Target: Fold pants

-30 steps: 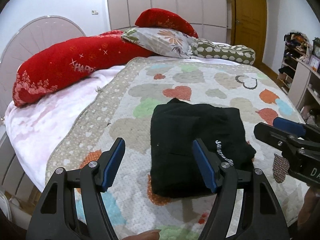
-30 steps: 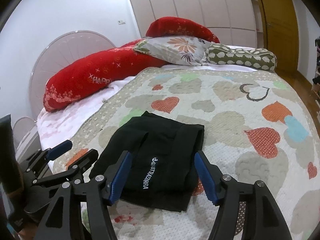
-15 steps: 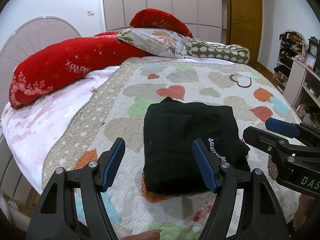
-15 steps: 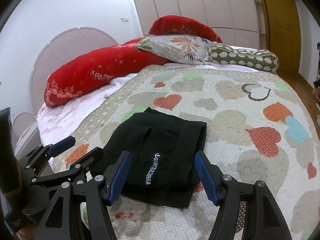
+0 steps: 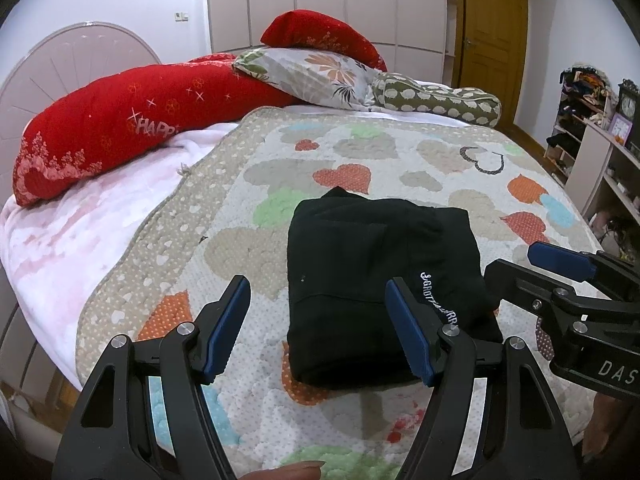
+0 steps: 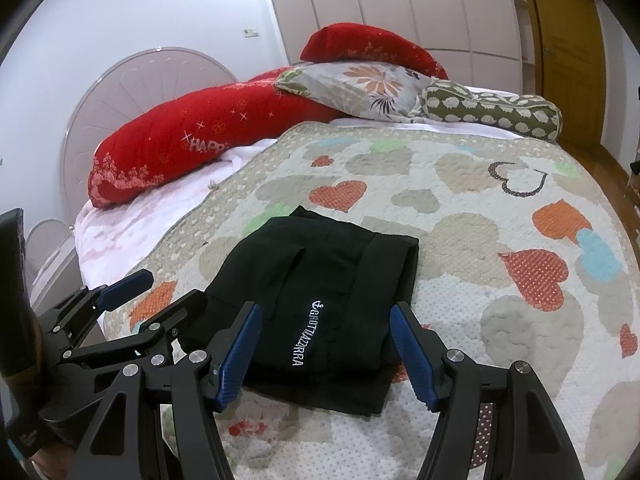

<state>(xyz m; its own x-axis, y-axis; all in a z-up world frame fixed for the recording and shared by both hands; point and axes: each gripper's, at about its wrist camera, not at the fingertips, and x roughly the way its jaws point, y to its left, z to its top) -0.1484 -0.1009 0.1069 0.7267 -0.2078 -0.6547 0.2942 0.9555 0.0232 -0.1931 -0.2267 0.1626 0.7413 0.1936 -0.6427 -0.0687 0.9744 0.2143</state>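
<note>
The black pants [image 5: 372,280] lie folded into a compact rectangle on the heart-patterned quilt [image 5: 400,160], white lettering on the near right edge. They also show in the right wrist view [image 6: 320,296]. My left gripper [image 5: 320,320] is open and empty, held above the quilt just short of the pants' near left side. My right gripper [image 6: 324,344] is open and empty, held above the pants' near edge. Each gripper shows in the other's view: the right gripper [image 5: 536,276] at the right, the left gripper [image 6: 156,296] at the left.
Red bolsters [image 5: 140,128], a floral pillow [image 5: 320,76] and a spotted bolster [image 5: 440,100] line the bed's far end. A pink blanket [image 5: 80,232] covers the left side. Shelves [image 5: 600,152] stand at the right, a wooden door [image 5: 492,36] behind.
Both grippers have drawn back and up a little from the folded pants. Both stay open. The pants have not moved.
</note>
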